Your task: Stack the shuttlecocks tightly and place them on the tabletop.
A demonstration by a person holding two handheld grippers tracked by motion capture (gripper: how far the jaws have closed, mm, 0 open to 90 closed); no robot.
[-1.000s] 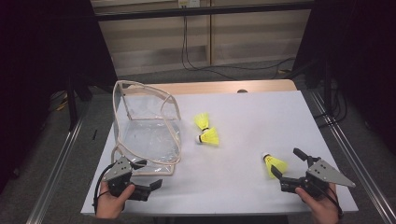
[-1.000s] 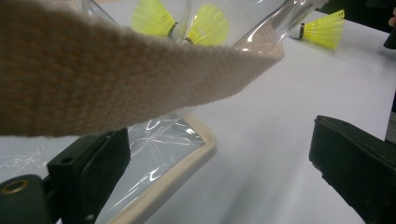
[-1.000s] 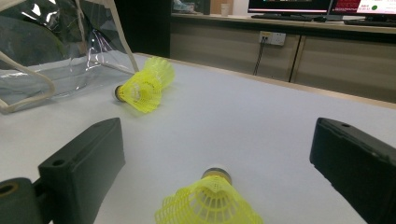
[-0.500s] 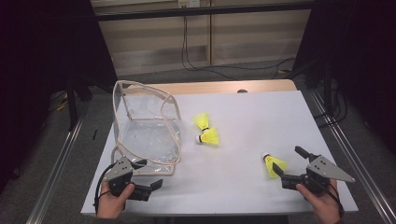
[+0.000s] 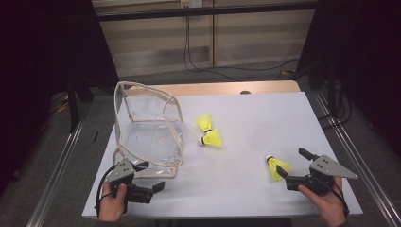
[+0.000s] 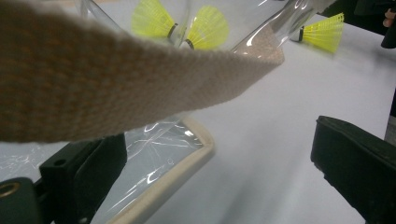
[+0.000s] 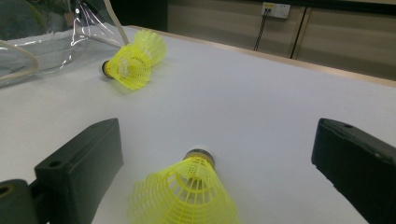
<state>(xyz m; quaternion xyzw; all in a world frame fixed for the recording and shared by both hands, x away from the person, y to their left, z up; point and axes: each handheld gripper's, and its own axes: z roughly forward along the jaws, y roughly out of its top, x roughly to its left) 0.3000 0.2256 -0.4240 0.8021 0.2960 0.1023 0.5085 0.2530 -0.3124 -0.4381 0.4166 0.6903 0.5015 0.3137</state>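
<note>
Worktop [image 5: 246, 118]: white and flat, with a thin wood strip along its 12 o'clock edge.
Right gripper [image 5: 289, 165]: held in the person's hand at about 4 o'clock on the worktop. Its fingers [image 7: 79, 163] are spread wide apart and grip nothing.
Near shuttlecock [image 5: 276, 166]: bright yellow, lying on its side on the worktop at about 4 o'clock. It sits in the gap between the right gripper's fingers. In the right gripper view its round tip points toward 12 o'clock and its yellow skirt faces the camera. No finger touches it.
Two more shuttlecocks [image 5: 209, 131]: yellow, lying close together near the middle of the worktop, just beside the bag at its 3 o'clock side.
Clear bag [image 5: 151, 137]: see-through plastic with cream cloth edges, standing open at about 9 o'clock on the worktop.
Bag strap [image 6: 116, 79]: a woven cream band that runs across the left gripper view, very close to the camera and blurry.
Left gripper [image 5: 151, 176]: held in the person's other hand at about 7 o'clock, right at the bag's near corner. Its fingers [image 6: 88, 172] are wide open and hold nothing.
Writing: no words or brand names can be read on anything.
</note>
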